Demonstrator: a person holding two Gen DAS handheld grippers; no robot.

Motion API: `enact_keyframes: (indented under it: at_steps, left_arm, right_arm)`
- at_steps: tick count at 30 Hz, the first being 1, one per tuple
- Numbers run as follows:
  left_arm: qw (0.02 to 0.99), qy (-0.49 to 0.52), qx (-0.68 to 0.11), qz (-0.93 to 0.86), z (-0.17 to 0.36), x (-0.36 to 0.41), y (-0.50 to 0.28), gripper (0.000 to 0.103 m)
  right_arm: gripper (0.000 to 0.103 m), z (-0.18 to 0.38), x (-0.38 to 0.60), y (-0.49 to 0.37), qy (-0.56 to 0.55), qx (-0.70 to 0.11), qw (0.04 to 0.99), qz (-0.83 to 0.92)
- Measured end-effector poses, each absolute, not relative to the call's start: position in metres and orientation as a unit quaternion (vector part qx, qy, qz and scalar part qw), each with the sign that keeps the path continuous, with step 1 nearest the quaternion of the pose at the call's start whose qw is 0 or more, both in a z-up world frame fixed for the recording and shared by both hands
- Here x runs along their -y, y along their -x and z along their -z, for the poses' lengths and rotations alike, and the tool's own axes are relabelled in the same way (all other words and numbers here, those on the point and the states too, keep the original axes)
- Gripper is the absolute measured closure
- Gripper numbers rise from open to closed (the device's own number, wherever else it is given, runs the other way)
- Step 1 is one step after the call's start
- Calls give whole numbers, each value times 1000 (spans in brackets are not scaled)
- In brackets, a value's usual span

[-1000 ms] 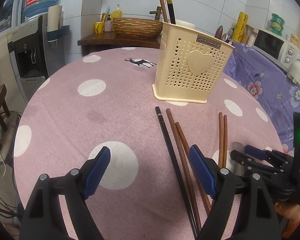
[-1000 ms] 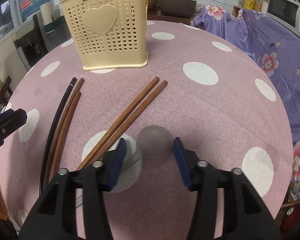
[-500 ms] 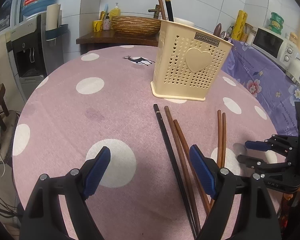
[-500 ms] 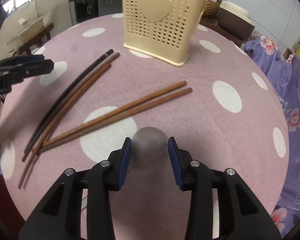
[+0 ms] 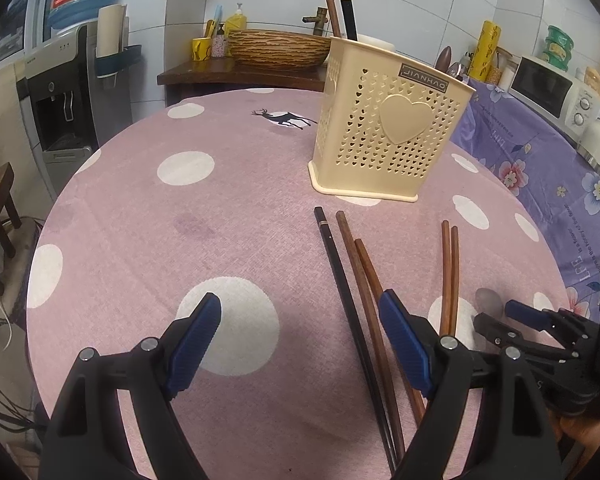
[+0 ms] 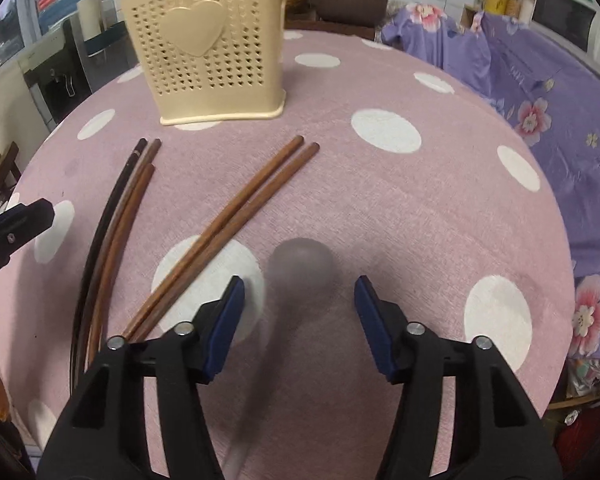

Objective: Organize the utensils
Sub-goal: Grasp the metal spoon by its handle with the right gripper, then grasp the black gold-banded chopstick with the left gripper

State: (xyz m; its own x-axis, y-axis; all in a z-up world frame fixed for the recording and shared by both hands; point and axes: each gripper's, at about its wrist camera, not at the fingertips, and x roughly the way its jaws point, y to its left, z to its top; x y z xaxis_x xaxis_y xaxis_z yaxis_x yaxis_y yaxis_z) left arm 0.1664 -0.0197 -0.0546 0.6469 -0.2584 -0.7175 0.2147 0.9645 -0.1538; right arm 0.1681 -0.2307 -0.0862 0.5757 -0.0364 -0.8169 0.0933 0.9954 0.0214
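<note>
Where the round table under its mauve cloth with white polka dots (image 5: 148,240) curves away on the left, a wide stretch lies bare, and the left gripper (image 5: 300,332) hangs over it, jaws spread wide with nothing between them. The right gripper (image 6: 299,312) stands half open astride a translucent grey spoon (image 6: 302,266), its bowl lying on the cloth just ahead of the blue pads (image 6: 374,314), neither of which touches it. Those jaws have just narrowed a little after widening, with the spoon between them. Open cloth runs from there to the table's right edge, where a purple flowered drape (image 6: 560,92) begins.

Since a second ago the left gripper has kept its place and spread. Half a second ago the right wrist view showed the cream perforated plastic utensil holder with a raised heart (image 5: 392,132) from farther left and the pads close against the spoon's bowl; now they stand clear of it.

On the cloth lie five chopsticks: one black chopstick (image 5: 340,272) beside two dark brown wooden ones (image 5: 364,276), and, apart to the right, a pair of reddish-brown wooden ones (image 5: 450,272). There is one spoon. Two more chopsticks (image 5: 340,4), one brown, one black, stand in the holder.
</note>
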Motion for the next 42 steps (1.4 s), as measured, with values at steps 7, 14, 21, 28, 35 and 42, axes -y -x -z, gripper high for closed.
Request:
enact_keyframes:
  at_steps: [7, 14, 21, 28, 35, 42]
  left_arm:
    - [907, 32, -400, 130, 55, 17, -166, 23]
    - [905, 29, -403, 129, 56, 18, -168, 23]
    - [905, 29, -404, 130, 56, 19, -171, 23]
    - [904, 25, -405, 136, 55, 26, -173, 23]
    - [893, 19, -425, 149, 59, 32, -186, 45]
    - [875, 9, -457, 158, 75, 55, -205, 74]
  right_arm:
    - [67, 86, 237, -177, -40, -451, 891, 35]
    - [67, 68, 252, -164, -70, -399, 914, -3]
    - [67, 19, 271, -125, -86, -299, 949, -39]
    - [67, 7, 266, -108, -67, -263, 961, -47]
    - [67, 9, 265, -111, -72, -259, 962, -48]
    - [67, 10, 265, -110, -70, -257, 963, -47]
